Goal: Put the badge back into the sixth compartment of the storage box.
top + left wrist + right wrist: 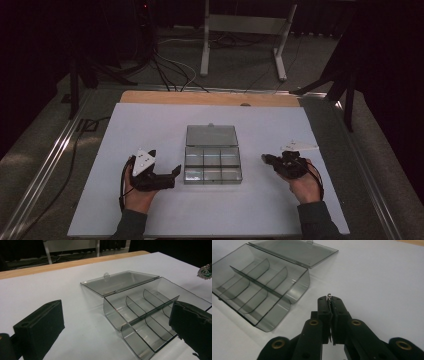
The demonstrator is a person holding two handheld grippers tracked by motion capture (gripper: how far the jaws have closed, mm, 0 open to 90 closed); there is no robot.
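A smoky clear plastic box [212, 166] with several empty compartments sits mid-board, its lid [211, 135] folded back flat. Left of the box, my left gripper [165, 161] rests open on the board. In the left gripper view its jaws stand wide apart [116, 326], with the box [150, 312] just ahead and nothing between them. To the box's right, my right gripper [265, 159] is shut. In the right gripper view a small silver screw [328, 295] pokes out between the tips of that gripper [331, 302]. The box [259, 287] lies up and to the left of those tips.
The white board [150, 125] covers a wooden tabletop [210, 98] whose far edge shows. Metal rails [55, 155] run along both sides. Beyond the table stand a grey frame's legs [205, 45], with cables [170, 70] on the floor.
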